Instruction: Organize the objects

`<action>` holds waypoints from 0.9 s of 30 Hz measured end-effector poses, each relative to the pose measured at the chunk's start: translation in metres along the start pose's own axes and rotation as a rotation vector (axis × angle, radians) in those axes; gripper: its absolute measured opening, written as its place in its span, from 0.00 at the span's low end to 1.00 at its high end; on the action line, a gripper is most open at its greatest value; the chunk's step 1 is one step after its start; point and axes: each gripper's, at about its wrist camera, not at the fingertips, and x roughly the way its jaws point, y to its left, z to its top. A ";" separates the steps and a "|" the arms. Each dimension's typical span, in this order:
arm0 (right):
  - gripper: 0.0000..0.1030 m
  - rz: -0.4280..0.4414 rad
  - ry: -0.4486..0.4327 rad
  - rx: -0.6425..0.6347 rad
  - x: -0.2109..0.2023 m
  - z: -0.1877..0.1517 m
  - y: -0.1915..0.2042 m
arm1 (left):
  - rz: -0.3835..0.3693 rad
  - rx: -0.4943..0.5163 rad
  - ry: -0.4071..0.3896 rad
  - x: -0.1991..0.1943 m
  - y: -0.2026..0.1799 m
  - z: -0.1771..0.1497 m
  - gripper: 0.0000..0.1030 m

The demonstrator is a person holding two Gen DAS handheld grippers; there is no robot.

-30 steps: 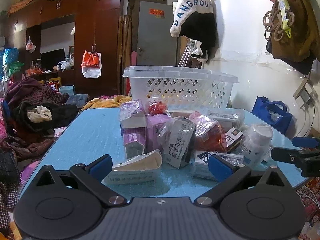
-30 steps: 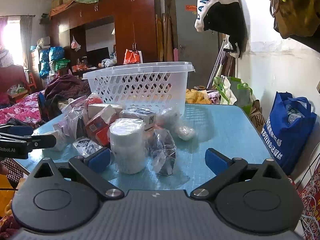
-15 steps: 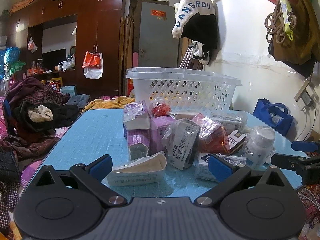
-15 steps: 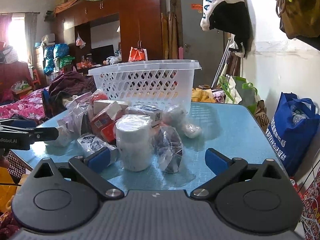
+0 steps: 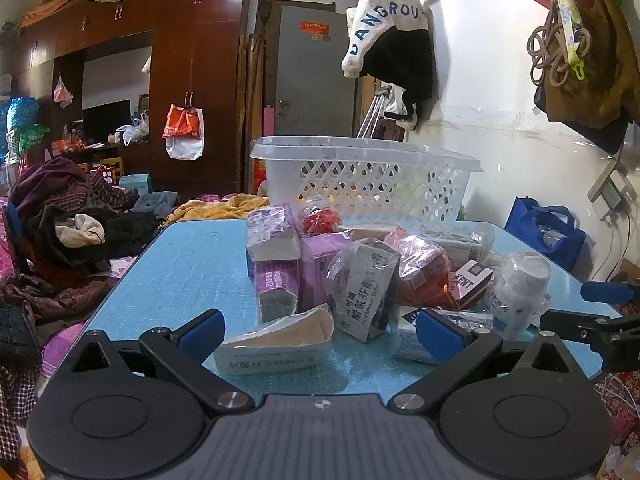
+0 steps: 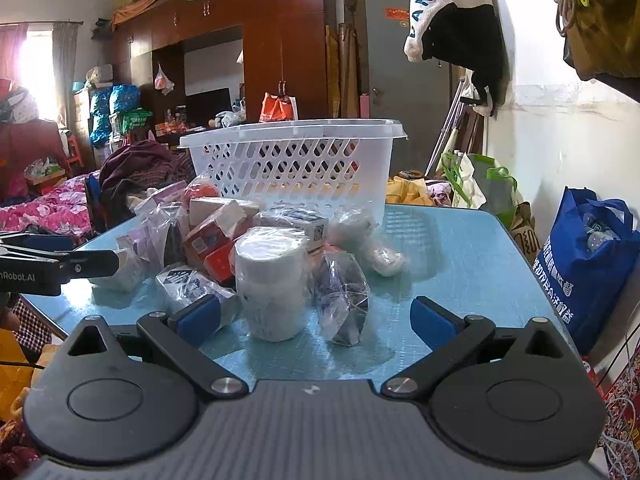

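A white basket (image 5: 366, 184) stands behind the heap of wrapped boxes (image 5: 360, 272) on my blue table (image 6: 460, 264). Wrappers blur most labels (one reads KENT). My left tongs (image 5: 320, 330) gape before a flat pack (image 5: 276, 346); my right tongs (image 6: 314, 316) gape, a white jar (image 6: 272, 280) just ahead.

left gripper (image 5: 319, 326): jaws wide apart, nothing between them, blue pads (image 5: 202, 330) low over the near table edge
table (image 5: 192, 258): blue top, pile of plastic-wrapped boxes in the middle
closest item: flat white box (image 5: 276, 346) in wrap, lying just past the fingers
behind it: purple boxes (image 5: 276, 280), a white carton (image 5: 370, 288) with Chinese print, a white bottle (image 5: 518, 292)
basket (image 5: 364, 178): white, latticed, behind the pile
right gripper (image 5: 600, 308): pokes in from the right edge
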 end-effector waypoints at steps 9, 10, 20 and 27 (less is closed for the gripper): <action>1.00 0.011 -0.008 0.016 0.000 0.000 -0.003 | -0.005 -0.017 -0.008 0.000 0.006 0.001 1.00; 1.00 0.013 -0.008 0.016 0.000 0.000 -0.003 | -0.007 -0.017 -0.008 0.000 0.007 0.002 1.00; 1.00 0.055 -0.045 0.011 -0.001 -0.003 -0.005 | -0.025 -0.037 -0.025 0.003 0.020 0.003 0.97; 1.00 0.050 -0.075 -0.020 0.001 -0.004 -0.002 | -0.049 -0.032 -0.040 0.004 0.026 0.001 0.96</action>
